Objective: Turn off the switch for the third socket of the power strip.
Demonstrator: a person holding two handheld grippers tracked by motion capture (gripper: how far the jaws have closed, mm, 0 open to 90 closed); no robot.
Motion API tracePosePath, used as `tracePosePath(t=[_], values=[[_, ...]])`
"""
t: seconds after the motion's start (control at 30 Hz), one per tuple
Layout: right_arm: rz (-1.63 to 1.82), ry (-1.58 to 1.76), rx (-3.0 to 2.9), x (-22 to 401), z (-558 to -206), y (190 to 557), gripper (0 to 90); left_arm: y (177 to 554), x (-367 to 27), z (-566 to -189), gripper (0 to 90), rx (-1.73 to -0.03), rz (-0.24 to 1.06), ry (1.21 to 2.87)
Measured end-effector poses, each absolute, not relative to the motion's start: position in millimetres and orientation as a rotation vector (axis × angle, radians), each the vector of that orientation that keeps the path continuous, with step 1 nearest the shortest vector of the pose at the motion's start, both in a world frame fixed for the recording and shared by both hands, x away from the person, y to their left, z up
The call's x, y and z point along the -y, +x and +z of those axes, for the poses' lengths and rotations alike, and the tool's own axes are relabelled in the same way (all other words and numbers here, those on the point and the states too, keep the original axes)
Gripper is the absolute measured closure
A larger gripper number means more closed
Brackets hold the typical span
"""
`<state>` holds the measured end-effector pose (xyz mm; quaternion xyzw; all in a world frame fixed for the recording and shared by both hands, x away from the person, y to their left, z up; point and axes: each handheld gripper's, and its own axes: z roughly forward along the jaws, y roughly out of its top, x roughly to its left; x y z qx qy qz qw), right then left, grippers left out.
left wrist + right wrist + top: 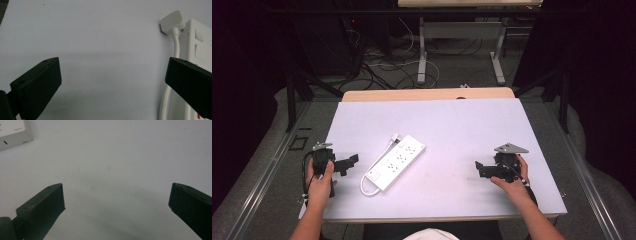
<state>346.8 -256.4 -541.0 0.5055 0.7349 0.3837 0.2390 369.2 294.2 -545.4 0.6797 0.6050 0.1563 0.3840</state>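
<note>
Nearest the person, two grippers are held low over the white table: the left gripper and the right gripper, each with jaws spread wide, nothing gripped. Between them one power strip is seen lying diagonally, just beside the left gripper, well apart from the right. One plug rests beside its far end. Bare table is left beyond.
</note>
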Motion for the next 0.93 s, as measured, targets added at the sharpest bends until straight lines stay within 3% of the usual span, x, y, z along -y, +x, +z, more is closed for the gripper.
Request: tracePosePath(t=[0.93], values=[[1.045, 1.393, -2.004, 260.6, -541.7, 348.7, 0.0, 372.1, -292.6, -560.3, 2.0, -1.569, 0.382, 1.773]])
